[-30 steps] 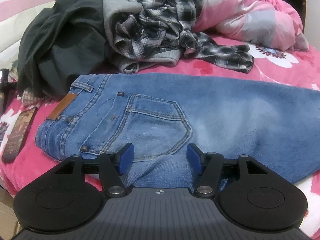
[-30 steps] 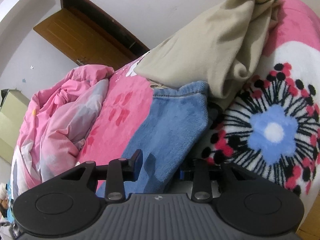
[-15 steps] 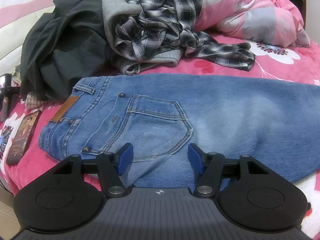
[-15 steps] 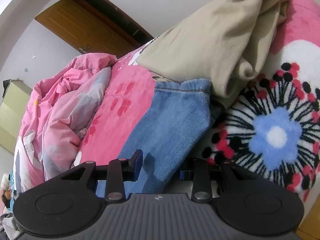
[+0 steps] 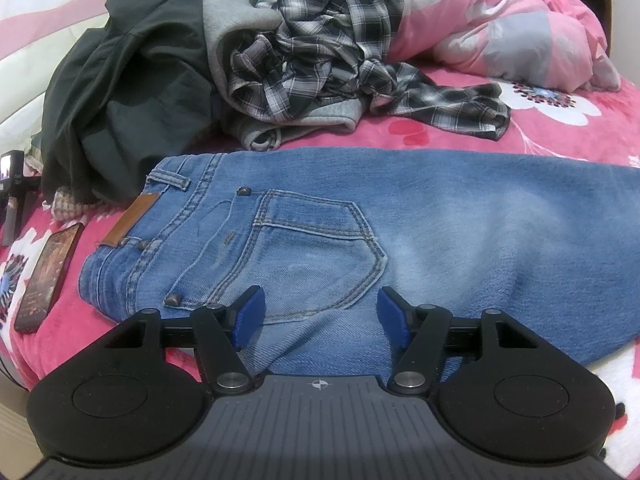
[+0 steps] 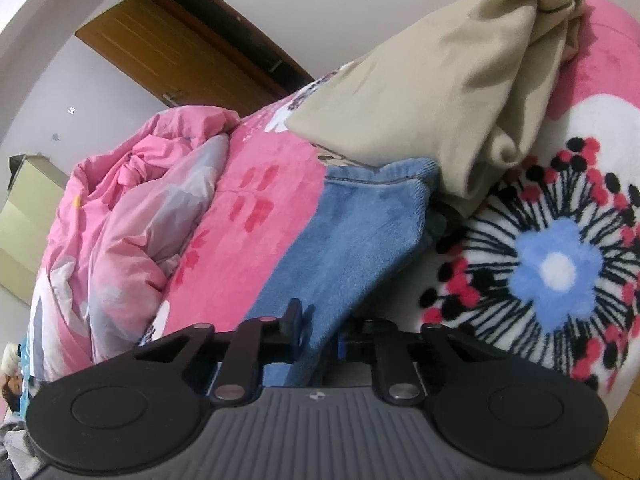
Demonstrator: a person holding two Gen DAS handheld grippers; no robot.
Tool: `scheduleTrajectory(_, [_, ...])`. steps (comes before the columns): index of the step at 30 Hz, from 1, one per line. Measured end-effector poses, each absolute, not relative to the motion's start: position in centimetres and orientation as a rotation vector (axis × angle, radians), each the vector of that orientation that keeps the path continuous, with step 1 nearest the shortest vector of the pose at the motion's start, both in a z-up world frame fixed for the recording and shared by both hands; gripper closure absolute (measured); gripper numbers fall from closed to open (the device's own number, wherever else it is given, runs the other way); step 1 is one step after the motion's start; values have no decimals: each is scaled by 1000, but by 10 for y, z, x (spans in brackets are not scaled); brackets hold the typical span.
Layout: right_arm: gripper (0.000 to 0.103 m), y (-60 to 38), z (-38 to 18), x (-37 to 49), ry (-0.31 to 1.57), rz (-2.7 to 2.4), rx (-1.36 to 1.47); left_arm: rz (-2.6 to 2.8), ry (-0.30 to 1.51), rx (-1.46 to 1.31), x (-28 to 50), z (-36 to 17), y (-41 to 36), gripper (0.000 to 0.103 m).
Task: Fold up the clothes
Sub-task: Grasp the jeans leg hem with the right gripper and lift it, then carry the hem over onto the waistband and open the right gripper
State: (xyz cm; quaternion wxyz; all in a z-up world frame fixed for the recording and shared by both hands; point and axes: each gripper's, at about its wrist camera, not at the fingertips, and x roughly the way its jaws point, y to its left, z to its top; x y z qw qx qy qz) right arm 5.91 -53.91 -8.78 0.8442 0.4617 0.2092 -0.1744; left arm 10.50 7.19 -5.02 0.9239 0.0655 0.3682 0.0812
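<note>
right wrist view: the jaws of the right gripper (image 6: pixel 318 338) have just been closing and are seen pinched on the lower leg of the jeans (image 6: pixel 340 248), the denim running out from between them toward 1 o'clock, where its hem is tucked against a beige garment (image 6: pixel 452 88). a flowered blanket (image 6: pixel 560 264) is spread at 3 o'clock and a crumpled pink quilt (image 6: pixel 132 216) is heaped at 9 o'clock. in the left wrist view, the left gripper (image 5: pixel 318 318) is held with jaws apart over the seat of the jeans, just below the back pocket (image 5: pixel 312 256), nothing clamped between the blue pads (image 5: pixel 250 316). the waistband is laid toward 10 o'clock; a plaid shirt (image 5: pixel 340 56) and a dark garment (image 5: pixel 120 100) are piled at 12 and 10 o'clock, and a phone (image 5: pixel 48 276) is left at 9 o'clock beside the waistband. only one end is judged secured, so a lift from the right alone could drag the jeans askew. the beige garment at the hem could be pulled along. a thin pinch could let the heavy denim slip.
</note>
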Motion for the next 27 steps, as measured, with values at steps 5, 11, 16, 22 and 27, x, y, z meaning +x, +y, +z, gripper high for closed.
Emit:
scheduleTrajectory(5, [94,-534,-81,55,400,-337,990,166,755,133,105,-50,72,39])
scheduleTrajectory(11, [96,-518,-58,54,349,-272,976,162,754,128,105,-50,74,39])
scheduleTrajectory(16, [96,-499,-33,57,317,-183,964,150,746,109,103,-50,77,39])
scheduleTrajectory(22, [96,-453,6,72,294,-3,916,121,722,69,100,-51,84,37])
scheduleTrajectory(27, [96,-400,30,89,324,151,877,81,691,18,94,-52,94,36])
